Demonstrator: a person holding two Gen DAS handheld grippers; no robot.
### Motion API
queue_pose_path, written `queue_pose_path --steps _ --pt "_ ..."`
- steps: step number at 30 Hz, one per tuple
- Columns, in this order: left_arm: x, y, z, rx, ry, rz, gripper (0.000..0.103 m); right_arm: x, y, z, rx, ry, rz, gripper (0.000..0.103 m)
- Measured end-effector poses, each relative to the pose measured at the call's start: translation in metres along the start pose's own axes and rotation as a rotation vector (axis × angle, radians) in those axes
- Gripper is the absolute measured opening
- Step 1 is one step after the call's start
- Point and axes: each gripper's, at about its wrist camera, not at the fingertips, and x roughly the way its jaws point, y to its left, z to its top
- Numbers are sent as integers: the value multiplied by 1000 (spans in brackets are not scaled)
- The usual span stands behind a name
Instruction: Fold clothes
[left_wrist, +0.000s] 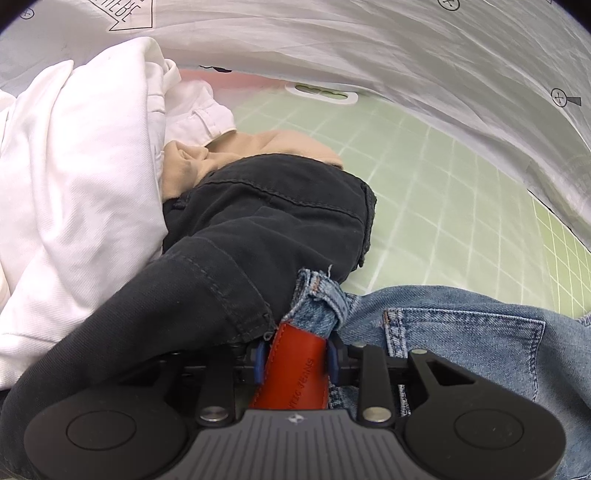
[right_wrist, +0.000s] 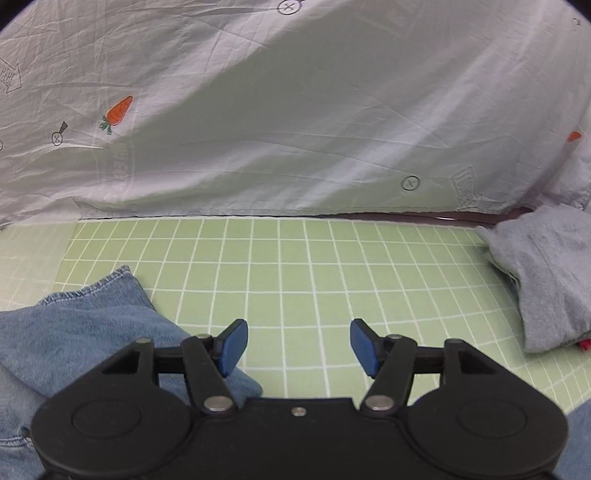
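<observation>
Left tool (left_wrist: 295, 360) pinches blue jeans' (left_wrist: 461, 332) red patch (left_wrist: 295, 365); right tool (right_wrist: 299, 345) spread beside them.

Work surface: a pale green cutting mat (right_wrist: 295, 266) ruled with a white grid, extending ahead of the tongs in both wrist views. Backdrop: a creased white sheet (right_wrist: 295, 110) hanging beyond the mat's far edge, printed with orange carrots (right_wrist: 119, 110), crossed circles (right_wrist: 410, 182) and outlined arrows. In the left wrist view, a white slotted handle cut-out (left_wrist: 321, 92) lies at the mat's far end. Lighting is soft and even.
</observation>
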Motion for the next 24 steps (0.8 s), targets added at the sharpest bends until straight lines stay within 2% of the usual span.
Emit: queue_pose_path --steps 5,14,16,20,21,22,23,24 --pt "0 -2 -1 1 -4 4 35 54 33 15 -54 55 120 59" --pt "-1 -4 -2 -5 1 15 36 118 89 30 -109 222 430 58" --pt "-1 -4 -1 -7 3 17 36 128 99 34 -108 246 475 59" --pt "-1 -4 -1 -13 6 21 36 144 117 42 -161 272 507 60" --pt "-1 -4 -1 -13 6 22 36 145 120 44 -177 270 520 58" --pt "-2 -4 -1 -13 6 22 36 146 121 45 -186 272 532 52" --pt "-2 -5 -1 -13 7 23 36 146 122 46 -194 271 546 35" --pt "-1 -5 -1 -13 7 24 36 146 122 46 -196 270 558 24"
